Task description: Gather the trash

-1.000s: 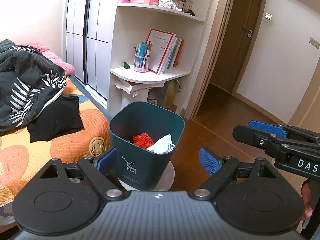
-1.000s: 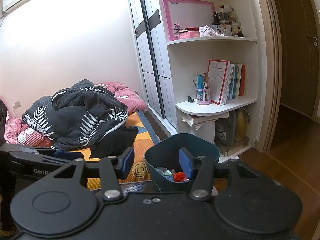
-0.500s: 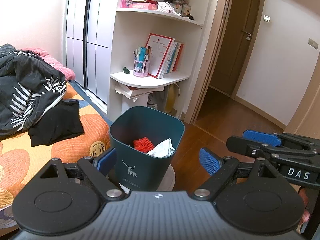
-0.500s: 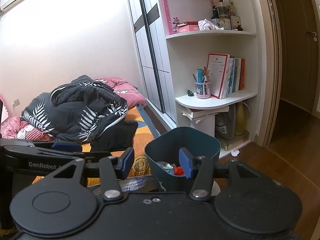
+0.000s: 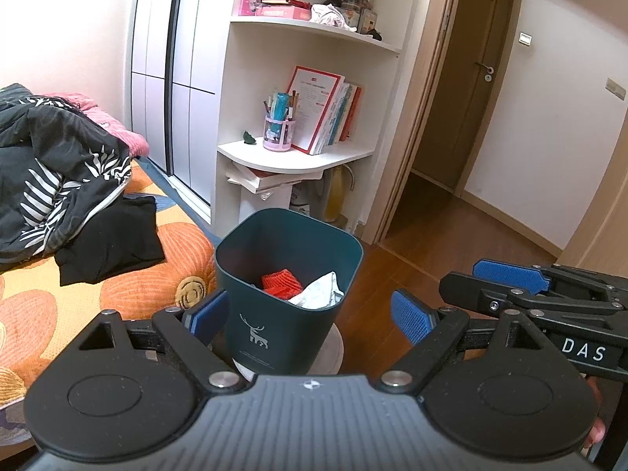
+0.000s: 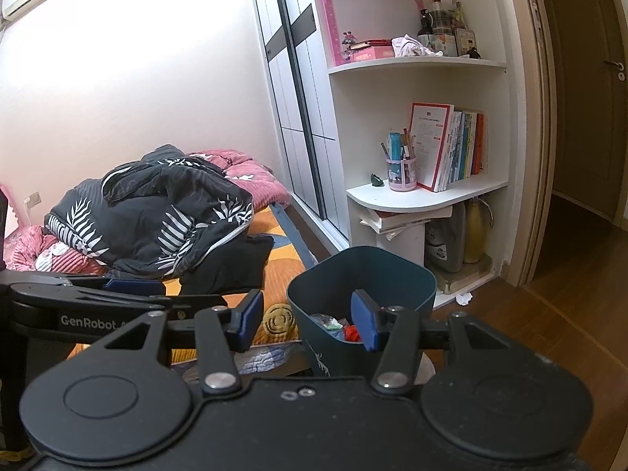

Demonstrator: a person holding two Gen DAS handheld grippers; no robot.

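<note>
A dark teal trash bin with a white deer print stands on a round pale base by the bed. Inside lie a red crumpled piece and white crumpled paper. My left gripper is open wide, its blue pads on either side of the bin's near wall without pressing it. My right gripper is open and empty, close in front of the bin, its right pad over the bin's mouth. A small white scrap lies on the floor by the shelf base.
A bed with an orange flowered sheet, a black leaf-print quilt and a black garment fills the left. White corner shelves hold books and a pen cup. An open doorway and wooden floor lie to the right.
</note>
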